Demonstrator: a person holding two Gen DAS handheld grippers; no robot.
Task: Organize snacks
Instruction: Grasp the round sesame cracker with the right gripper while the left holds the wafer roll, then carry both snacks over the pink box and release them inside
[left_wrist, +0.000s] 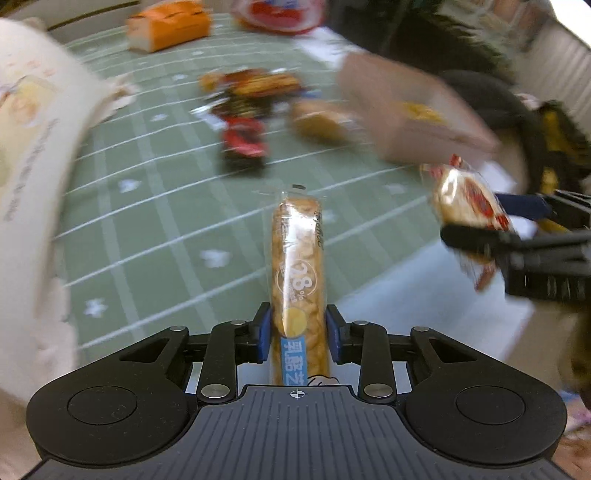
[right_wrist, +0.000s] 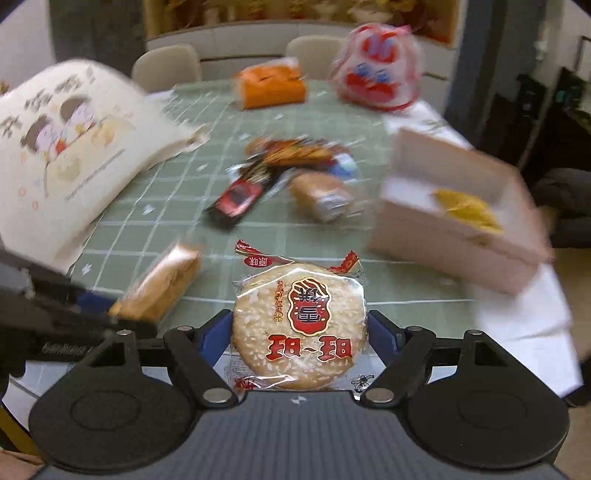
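Note:
My left gripper (left_wrist: 298, 338) is shut on a long wrapped biscuit bar (left_wrist: 298, 266) with blue lettering, held up above the green checked tablecloth (left_wrist: 155, 206). My right gripper (right_wrist: 300, 338) is shut on a round wrapped rice cracker (right_wrist: 300, 325) with red print. From the left wrist view the same cracker (left_wrist: 467, 205) shows at the right in the other gripper's black fingers (left_wrist: 476, 238). In the right wrist view the biscuit bar (right_wrist: 162, 284) shows at lower left. A pile of loose snacks (right_wrist: 280, 173) lies mid-table. A pink open box (right_wrist: 454, 218) with a yellow packet inside stands at the right.
A large cream cartoon-print bag (right_wrist: 70, 147) rises at the left. At the far end sit an orange tissue pack (right_wrist: 273, 86) and a red-and-white snack bag (right_wrist: 380, 70). White cloth (right_wrist: 524, 317) covers the table's right edge. Chairs (right_wrist: 166, 66) stand beyond.

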